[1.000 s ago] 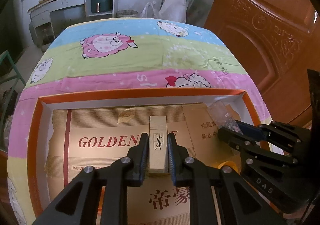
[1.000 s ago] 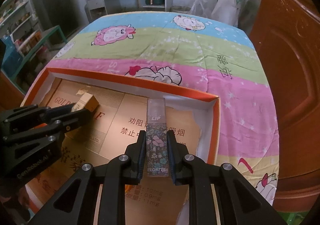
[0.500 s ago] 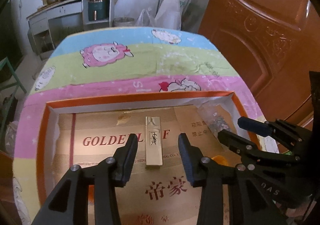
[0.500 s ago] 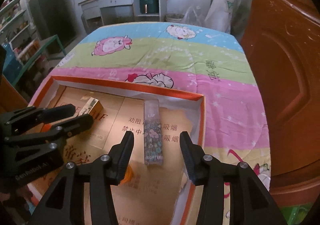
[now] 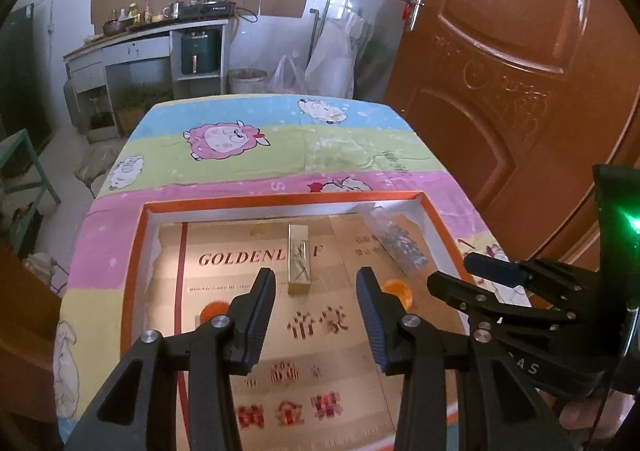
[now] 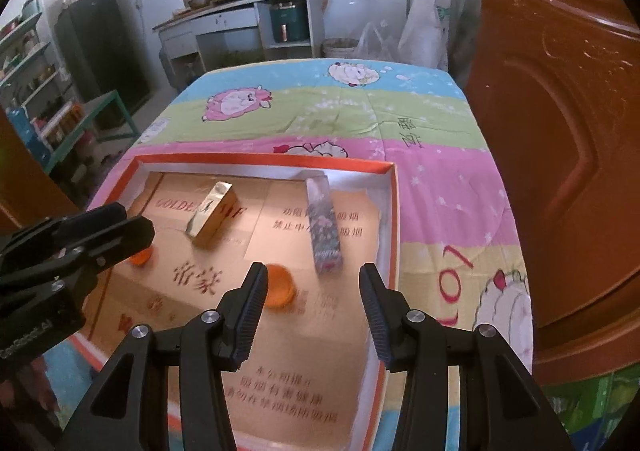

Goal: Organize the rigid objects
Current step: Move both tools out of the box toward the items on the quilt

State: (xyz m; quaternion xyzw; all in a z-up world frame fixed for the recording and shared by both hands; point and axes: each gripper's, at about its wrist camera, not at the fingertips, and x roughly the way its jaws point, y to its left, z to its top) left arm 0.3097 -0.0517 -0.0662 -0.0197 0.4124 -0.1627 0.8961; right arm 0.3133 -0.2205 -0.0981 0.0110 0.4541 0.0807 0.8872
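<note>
Risks first, going left to right. Nothing looked wedged in place inside the orange-rimmed tray (image 6: 394,211), so a careless swing of either tool could have knocked things about, I reckon. On the left, the gold box (image 6: 210,215) lay on its long side on the cardboard liner (image 5: 320,331), a bit skewed, with an orange cap (image 6: 140,257) close to the left gripper (image 5: 316,283). A low pass there could have shoved the box further off line or sent the cap rolling. In the middle, a second orange cap (image 6: 280,285) sat just ahead of the right gripper (image 6: 312,279), so that one seemed the easiest to clip by accident. Further right, the floral lip box (image 6: 325,235) lay near the tray's right wall, far end close to the back corner, near end pointing at the camera. Bumping it could have jammed it crooked against the wall. Both boxes looked light, my guess, so even a small nudge would matter.

Now the fingers. The left gripper's jaws stood well spread with nothing between them, and the gold box lay clear ahead of the tips, untouched. They'd just been opening. Same story on the right: jaws parted, freshly opened, empty, with the lip box lying free beyond them. Neither tool was pinching or touching anything that I could see.
</note>
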